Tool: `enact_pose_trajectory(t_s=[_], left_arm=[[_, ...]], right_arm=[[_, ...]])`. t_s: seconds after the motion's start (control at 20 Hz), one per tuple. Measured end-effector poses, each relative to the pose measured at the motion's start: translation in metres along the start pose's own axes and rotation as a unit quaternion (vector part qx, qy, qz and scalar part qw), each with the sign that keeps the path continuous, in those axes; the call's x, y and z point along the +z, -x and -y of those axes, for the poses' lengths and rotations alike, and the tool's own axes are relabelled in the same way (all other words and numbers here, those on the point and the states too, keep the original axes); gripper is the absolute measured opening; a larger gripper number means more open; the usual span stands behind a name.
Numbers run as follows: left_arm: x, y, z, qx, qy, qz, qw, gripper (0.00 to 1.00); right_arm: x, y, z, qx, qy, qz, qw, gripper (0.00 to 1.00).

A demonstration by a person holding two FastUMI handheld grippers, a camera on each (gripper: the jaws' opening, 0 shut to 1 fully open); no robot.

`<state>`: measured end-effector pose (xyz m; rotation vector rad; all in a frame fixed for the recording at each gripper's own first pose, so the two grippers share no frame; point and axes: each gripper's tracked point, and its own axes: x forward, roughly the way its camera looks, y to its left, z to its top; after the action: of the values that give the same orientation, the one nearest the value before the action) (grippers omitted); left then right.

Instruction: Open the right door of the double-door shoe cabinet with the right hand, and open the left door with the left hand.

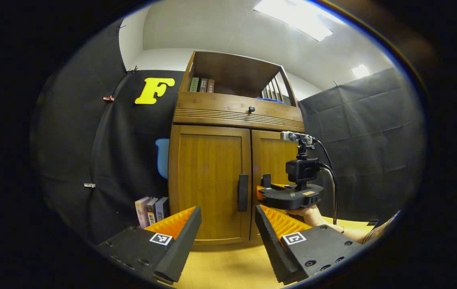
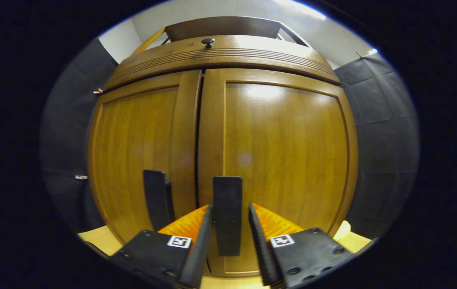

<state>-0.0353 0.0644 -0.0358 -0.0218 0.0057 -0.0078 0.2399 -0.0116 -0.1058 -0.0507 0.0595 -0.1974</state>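
Right gripper view: right gripper (image 2: 230,224) spread narrowly around black bar handle (image 2: 227,214) of shut brown wooden right door (image 2: 284,152), not yet squeezing. Left gripper (image 1: 228,224) wide, back from shut left door (image 1: 208,180).

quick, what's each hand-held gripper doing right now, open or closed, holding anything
Left hand-held gripper: open, holding nothing, short of the left door handle.
Right hand-held gripper: open, fingers on either side of the right door handle, not yet closed on it.
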Motion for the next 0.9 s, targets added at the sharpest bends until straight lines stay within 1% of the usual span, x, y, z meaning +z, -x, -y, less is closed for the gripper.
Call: enact_pose_trajectory(t_s=[0.1, 0.15, 0.2, 0.25, 0.3, 0.4, 0.55, 0.6, 0.65, 0.7, 0.75, 0.9], left_arm=[[-0.001, 0.004, -0.006, 0.008, -0.001, -0.001, 1.0, 0.84], [-0.002, 0.005, -0.009, 0.013, -0.002, -0.002, 1.0, 0.84], [-0.002, 0.006, -0.011, 0.017, -0.002, -0.003, 1.0, 0.84], [-0.001, 0.009, -0.012, 0.02, -0.002, -0.003, 1.0, 0.84], [0.0, 0.009, -0.012, 0.023, 0.0, -0.003, 1.0, 0.84], [0.001, 0.01, -0.01, 0.024, 0.003, -0.001, 1.0, 0.84], [-0.001, 0.015, -0.004, 0.028, 0.007, -0.003, 1.0, 0.84], [-0.003, 0.016, -0.001, 0.026, 0.011, -0.006, 1.0, 0.84], [-0.005, 0.017, 0.003, 0.023, 0.015, -0.01, 1.0, 0.85], [-0.006, 0.018, 0.007, 0.021, 0.018, -0.014, 1.0, 0.84], [-0.007, 0.02, 0.01, 0.021, 0.02, -0.017, 0.999, 0.84], [-0.006, 0.023, 0.017, 0.025, 0.016, -0.021, 0.999, 0.84]], right_arm=[[0.003, 0.0, -0.004, 0.0, 0.007, 0.009, 1.0, 0.36], [0.001, -0.005, -0.002, 0.003, 0.01, 0.006, 1.0, 0.36], [0.003, 0.0, -0.002, 0.008, 0.01, 0.006, 1.0, 0.29], [0.001, 0.002, -0.003, 0.013, -0.002, -0.002, 1.0, 0.29], [0.001, 0.005, -0.004, 0.017, -0.003, -0.005, 1.0, 0.23], [0.001, 0.01, -0.004, 0.024, 0.007, -0.005, 1.0, 0.24], [0.003, 0.019, -0.003, 0.047, -0.004, -0.005, 0.999, 0.24], [0.004, 0.024, -0.002, 0.054, -0.008, -0.008, 0.998, 0.19], [0.005, 0.026, -0.002, 0.061, -0.007, -0.011, 0.998, 0.23], [0.007, 0.03, -0.001, 0.067, -0.005, -0.012, 0.998, 0.19], [0.009, 0.033, -0.001, 0.073, -0.006, -0.014, 0.997, 0.23], [0.008, 0.059, 0.006, 0.091, -0.015, -0.02, 0.996, 0.24]])
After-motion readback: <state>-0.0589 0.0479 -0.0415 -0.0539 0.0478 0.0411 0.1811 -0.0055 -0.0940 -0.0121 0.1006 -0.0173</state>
